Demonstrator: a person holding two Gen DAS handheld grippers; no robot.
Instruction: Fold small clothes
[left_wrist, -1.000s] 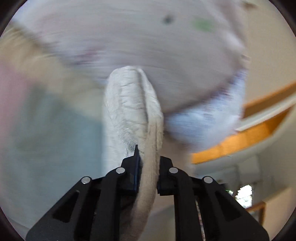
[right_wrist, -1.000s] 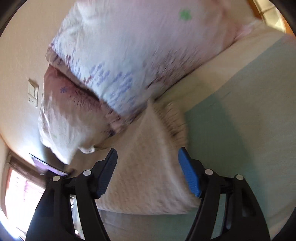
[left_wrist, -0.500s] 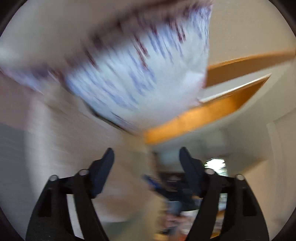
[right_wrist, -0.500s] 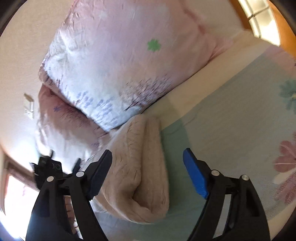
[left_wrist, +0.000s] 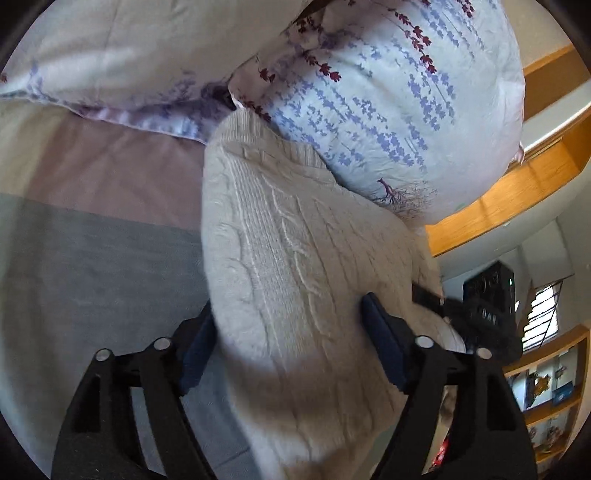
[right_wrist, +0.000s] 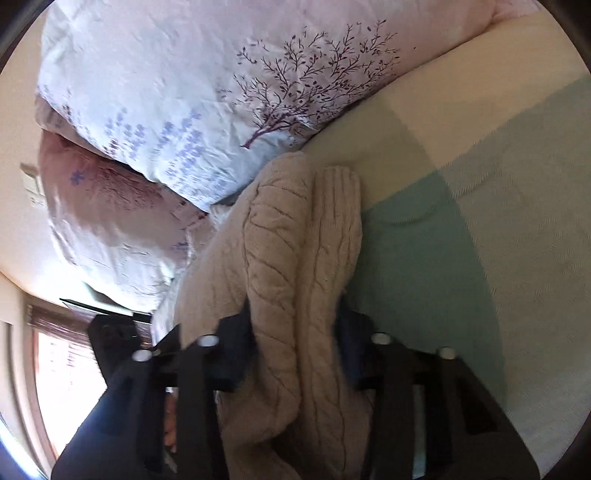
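A cream cable-knit sweater (left_wrist: 295, 251) lies folded in a thick bundle on the bed, its far end against the pillows. My left gripper (left_wrist: 291, 332) has its jaws wide apart on either side of the bundle, which fills the gap between them. In the right wrist view the same sweater (right_wrist: 295, 258) sits between the jaws of my right gripper (right_wrist: 295, 339), which have closed in on its folded layers. The other gripper shows at the far side in each view.
Two floral pillows (left_wrist: 369, 92) (right_wrist: 207, 92) lie stacked behind the sweater. The bed sheet (right_wrist: 461, 221) has green, cream and pink patches. A wooden headboard ledge (left_wrist: 517, 192) and shelves (left_wrist: 554, 387) are at the right, a window (right_wrist: 62, 369) at the left.
My left gripper let go of the sweater's edge, opened wide and came around the folded bundle. My right gripper moved in from open and closed on the bundle.
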